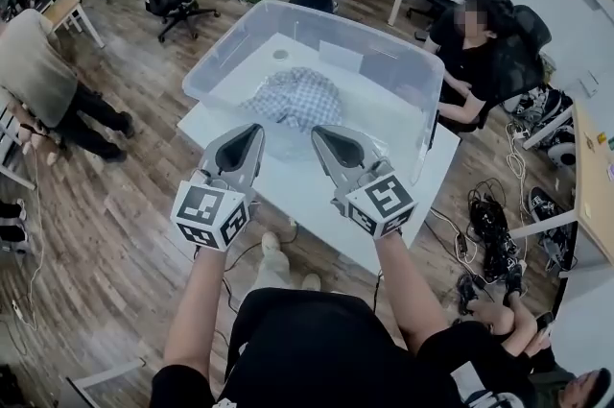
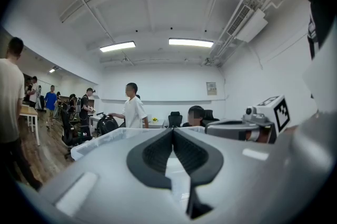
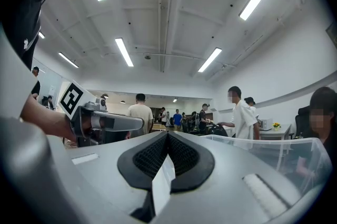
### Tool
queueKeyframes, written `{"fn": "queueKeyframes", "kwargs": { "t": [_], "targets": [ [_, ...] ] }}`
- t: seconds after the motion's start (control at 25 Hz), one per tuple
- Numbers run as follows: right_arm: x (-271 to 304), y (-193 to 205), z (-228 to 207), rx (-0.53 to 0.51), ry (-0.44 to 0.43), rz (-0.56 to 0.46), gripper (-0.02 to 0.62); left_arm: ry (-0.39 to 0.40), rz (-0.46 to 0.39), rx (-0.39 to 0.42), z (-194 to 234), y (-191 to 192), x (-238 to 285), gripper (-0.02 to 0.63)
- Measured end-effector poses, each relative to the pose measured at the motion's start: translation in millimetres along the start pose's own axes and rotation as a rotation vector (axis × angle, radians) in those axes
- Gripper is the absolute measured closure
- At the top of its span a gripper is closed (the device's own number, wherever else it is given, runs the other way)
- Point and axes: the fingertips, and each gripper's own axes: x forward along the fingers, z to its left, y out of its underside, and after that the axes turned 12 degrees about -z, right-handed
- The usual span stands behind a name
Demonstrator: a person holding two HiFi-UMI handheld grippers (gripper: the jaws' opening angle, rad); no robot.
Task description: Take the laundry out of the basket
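just before the basket [image 1: 196, 80] rim, left hand-held gripper [image 1: 256, 129] and right hand-held gripper [image 1: 318, 132] hang closed, empty.

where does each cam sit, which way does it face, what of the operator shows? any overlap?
Head view: on the head, steeply down at the clear bin with checked laundry; both forearms, left gripper, right gripper.
Left gripper view: on the left gripper, level across the bin rim; own shut jaws, right gripper alongside.
Right gripper view: on the right gripper, level into the room; own shut jaws, left gripper at its left.
Shared: both gripper views catch the bin and the person in a white shirt.
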Motion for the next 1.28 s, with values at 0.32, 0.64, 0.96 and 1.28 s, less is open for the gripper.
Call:
{"fn": "queueKeyframes", "kwargs": {
  "t": [0.32,0.64,0.96,1.28],
  "targets": [
    [50,11,-26,-0.012,0.021,-0.005,0.595,0.036,-0.015,0.002,39,0,34,0.598],
    [96,20,-49,-0.015,0.022,0.001,0.595,0.074,-0.023,-0.013,76,5,77,0.598],
    [124,28,-74,-0.019,0.050,0.015,0.595,0.099,-0.018,-0.031,102,12,108,0.597],
    [138,34,-89,-0.027,0.076,0.039,0.595,0.125,-0.015,-0.051,115,17,126,0.597]
  ]
}}
